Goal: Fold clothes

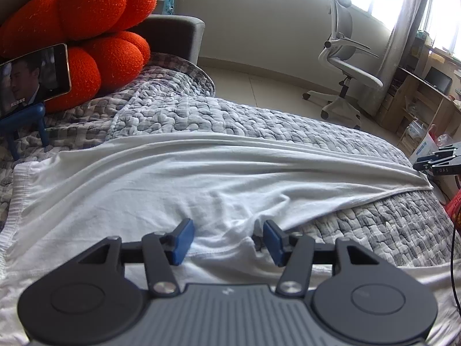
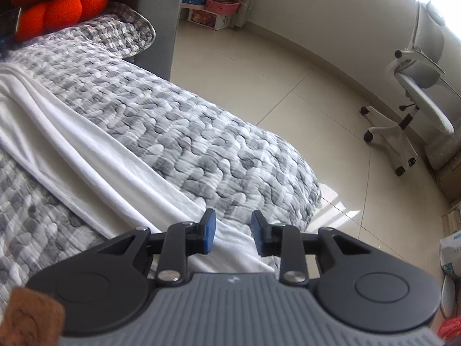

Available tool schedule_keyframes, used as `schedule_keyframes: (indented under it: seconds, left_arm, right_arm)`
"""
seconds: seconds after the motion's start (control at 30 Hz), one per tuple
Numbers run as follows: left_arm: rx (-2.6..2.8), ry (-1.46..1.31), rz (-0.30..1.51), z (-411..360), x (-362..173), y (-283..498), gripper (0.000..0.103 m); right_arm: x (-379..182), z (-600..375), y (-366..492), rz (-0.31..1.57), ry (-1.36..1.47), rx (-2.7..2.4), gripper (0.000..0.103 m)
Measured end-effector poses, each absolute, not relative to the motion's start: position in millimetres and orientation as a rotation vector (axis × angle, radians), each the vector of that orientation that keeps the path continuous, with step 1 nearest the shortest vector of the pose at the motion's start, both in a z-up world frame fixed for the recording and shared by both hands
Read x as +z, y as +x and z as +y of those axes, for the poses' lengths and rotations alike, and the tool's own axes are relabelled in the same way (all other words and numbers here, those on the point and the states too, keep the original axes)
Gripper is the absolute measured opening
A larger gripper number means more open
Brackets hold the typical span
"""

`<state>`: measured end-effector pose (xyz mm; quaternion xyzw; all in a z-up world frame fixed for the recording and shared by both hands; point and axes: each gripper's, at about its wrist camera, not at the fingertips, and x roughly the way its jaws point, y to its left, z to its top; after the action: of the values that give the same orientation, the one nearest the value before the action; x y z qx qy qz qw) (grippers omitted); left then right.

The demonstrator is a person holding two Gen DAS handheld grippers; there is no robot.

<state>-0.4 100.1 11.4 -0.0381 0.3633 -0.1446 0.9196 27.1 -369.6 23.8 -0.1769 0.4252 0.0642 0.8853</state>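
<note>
A white garment (image 1: pixel 201 178) lies spread across a grey quilted bed cover (image 1: pixel 288 127), with long folds running toward the right. My left gripper (image 1: pixel 227 230) stands open low over the garment's near hem. A raised pucker of cloth lies between its blue pads (image 1: pixel 183 240), which do not press on it. My right gripper (image 2: pixel 234 222) is open over the garment's narrow end (image 2: pixel 230 248) near the bed's corner, with white cloth showing in the gap between its pads. It also shows at the right edge of the left wrist view, as the right gripper (image 1: pixel 438 163).
An orange knot cushion (image 1: pixel 86 14) and a phone (image 1: pixel 34 75) on a blue stand (image 1: pixel 26 118) sit at the bed's head. Past the bed edge are tiled floor (image 2: pixel 288 72), a white office chair (image 2: pixel 417 101) and wooden shelving (image 1: pixel 417 95). A red object (image 1: pixel 455 204) is at the right.
</note>
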Motion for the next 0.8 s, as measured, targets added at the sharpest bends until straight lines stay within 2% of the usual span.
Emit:
schedule_keyframes:
  seconds: [0.13,0.23,0.37,0.57,0.8]
  left_arm:
    - [-0.288,-0.054,0.737,94.7,10.2,-3.0,0.060]
    - [-0.283,-0.039,0.734,92.4,10.1,-4.1,0.060]
    - [-0.287,-0.055,0.741,93.6,11.4,-3.0,0.060]
    - [-0.321,-0.114,0.755,98.5,13.1,-3.5,0.064]
    - [-0.330,-0.111,0.752,98.3,13.4,-3.0,0.067]
  right_arm:
    - [20.7,-361.1,26.7,0.884,-0.413,0.171,0.031]
    - [21.0,-357.3,30.1,0.906,-0.420,0.211,0.000]
    - [23.4,-341.2,30.3,0.873,-0.579,0.160,0.000]
    - [34.3,-348.9,51.4,0.776,-0.587,-0.025,0.000]
    - [11.0,-338.7,78.3,0.816,-0.610,-0.085,0.000]
